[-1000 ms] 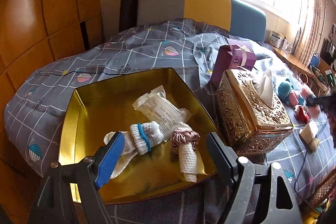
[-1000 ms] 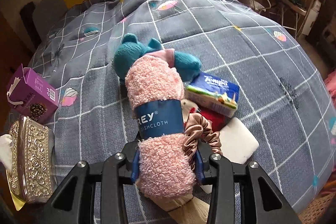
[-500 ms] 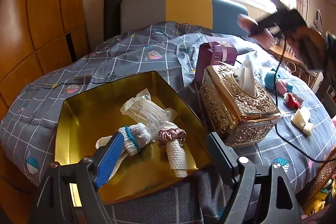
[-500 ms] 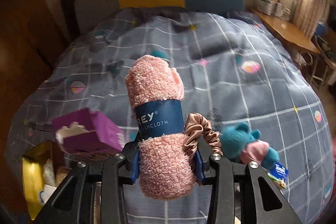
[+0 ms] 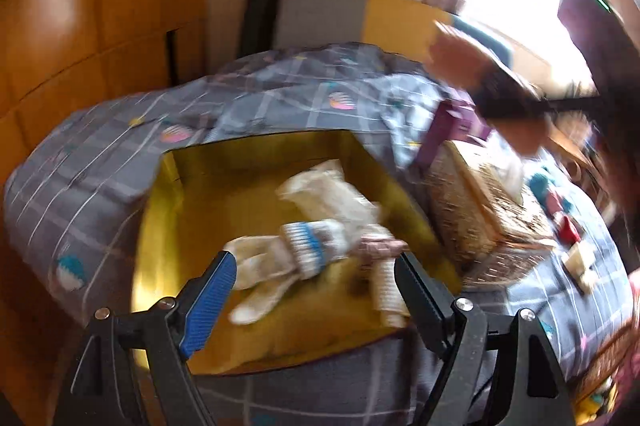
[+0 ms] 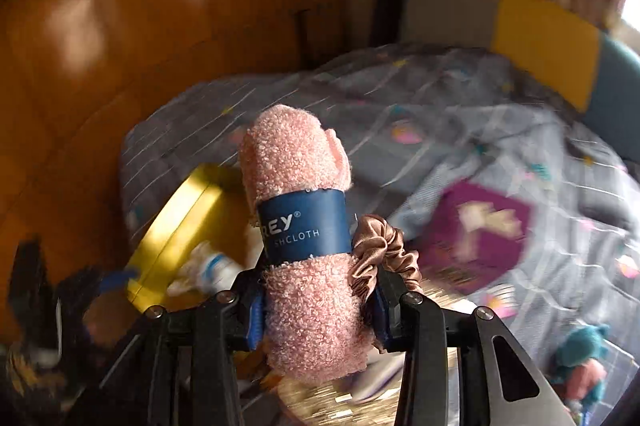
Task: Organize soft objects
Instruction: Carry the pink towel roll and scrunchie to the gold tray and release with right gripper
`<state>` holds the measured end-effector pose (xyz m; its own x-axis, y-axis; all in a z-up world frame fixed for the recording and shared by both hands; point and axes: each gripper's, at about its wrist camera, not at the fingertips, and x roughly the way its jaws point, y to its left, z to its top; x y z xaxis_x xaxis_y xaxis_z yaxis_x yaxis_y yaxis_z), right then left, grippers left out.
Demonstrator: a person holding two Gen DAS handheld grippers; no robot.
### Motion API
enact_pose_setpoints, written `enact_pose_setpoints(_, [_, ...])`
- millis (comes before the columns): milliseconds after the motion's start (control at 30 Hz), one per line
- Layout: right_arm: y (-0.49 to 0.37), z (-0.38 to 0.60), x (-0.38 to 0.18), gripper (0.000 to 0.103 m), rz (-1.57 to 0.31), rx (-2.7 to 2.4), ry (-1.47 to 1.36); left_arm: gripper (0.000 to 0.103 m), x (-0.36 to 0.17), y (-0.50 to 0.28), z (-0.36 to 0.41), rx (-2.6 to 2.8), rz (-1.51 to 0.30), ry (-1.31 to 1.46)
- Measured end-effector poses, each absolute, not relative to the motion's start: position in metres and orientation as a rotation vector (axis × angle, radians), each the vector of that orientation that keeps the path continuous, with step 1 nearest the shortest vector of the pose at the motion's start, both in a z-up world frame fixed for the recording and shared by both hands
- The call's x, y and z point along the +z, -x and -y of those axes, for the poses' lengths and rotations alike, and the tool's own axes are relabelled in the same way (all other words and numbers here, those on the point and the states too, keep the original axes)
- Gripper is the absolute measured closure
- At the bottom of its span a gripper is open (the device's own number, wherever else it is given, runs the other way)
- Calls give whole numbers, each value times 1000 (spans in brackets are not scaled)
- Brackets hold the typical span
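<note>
Pink washcloth roll in transit toward gold tin on bed.

Left hand-held gripper [image 5: 312,278]: fingers spread wide, holding nothing, hovering at near edge of shallow gold metal tin [image 5: 256,162], likely waiting clear of the drop zone. Tin already holds rolled white-and-blue socks [image 5: 308,246] and other soft items. Right hand-held gripper [image 6: 318,300]: clamped on fuzzy pink rolled washcloth with navy paper band [image 6: 304,210], a satin pink scrunchie [image 6: 380,250] pinched alongside; roll upright, airborne above grey checked bedspread [image 6: 460,114], tin lower left.
</note>
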<state>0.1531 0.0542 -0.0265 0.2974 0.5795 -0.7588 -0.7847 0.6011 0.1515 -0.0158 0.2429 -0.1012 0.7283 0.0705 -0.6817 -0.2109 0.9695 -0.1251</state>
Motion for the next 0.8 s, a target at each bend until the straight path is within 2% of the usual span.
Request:
enact_pose_setpoints(233, [-105, -112, -84, 61, -971, 1065, 365, 20, -98, 32, -292, 338, -696, 309])
enact_pose_setpoints(433, [-74, -158, -130, 57, -1002, 1080, 525, 20, -99, 37, -300, 359, -678, 327])
enact_pose_setpoints(567, [-71, -172, -150, 50, -1062, 1061, 542, 20, -99, 36, -296, 362, -680, 299])
enact_pose_setpoints(700, [-76, -158, -143, 34, -1065, 1057, 435, 20, -97, 37, -292, 381, -675, 286])
enact_pose_setpoints(800, [-79, -145, -134, 31, -1037, 1038, 383, 20, -96, 38, -288, 377, -670, 280])
